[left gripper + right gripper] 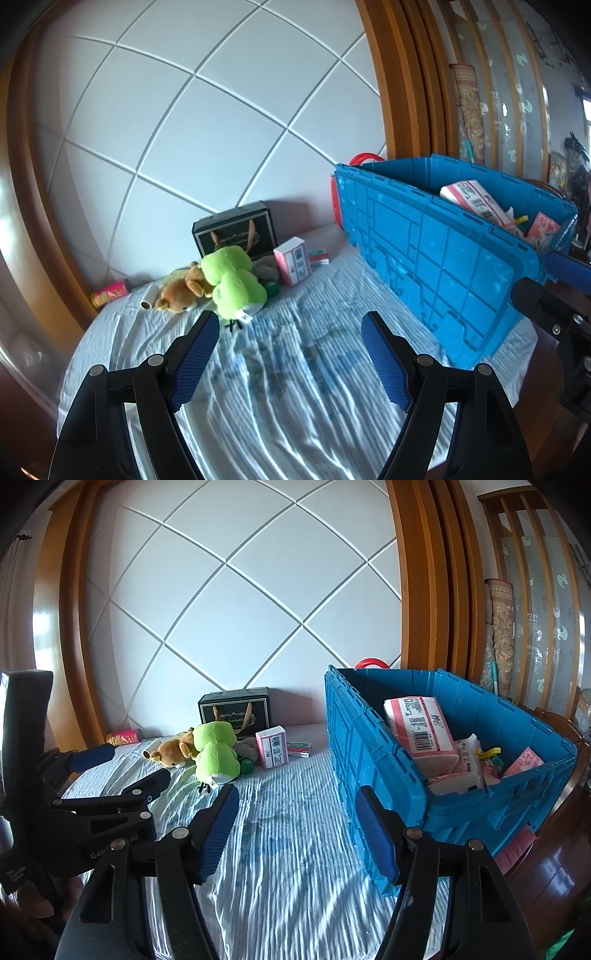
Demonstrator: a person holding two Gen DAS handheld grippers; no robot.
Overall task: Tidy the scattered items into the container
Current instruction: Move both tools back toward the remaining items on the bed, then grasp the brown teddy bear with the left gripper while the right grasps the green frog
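Observation:
A blue crate (443, 258) (354, 723) stands on the bed at the right and holds pink tissue packs (421, 723) and other small items. Scattered by the headboard lie a green plush frog (232, 284) (214, 751), a brown plush bear (181, 290) (173, 755), a pink box (293, 260) (272, 746), a flat small box (299, 748), a red can (110, 293) and a white roll (148, 298). My left gripper (291, 325) (125, 768) is open just short of the frog. My right gripper (297, 801) is open beside the crate's near corner, holding nothing.
A black gift box (236, 230) (234, 709) leans on the white padded headboard (240, 609). A red ring-shaped object (369, 663) shows behind the crate. Wooden frames flank the headboard. The striped sheet (288, 849) lies rumpled between grippers and toys.

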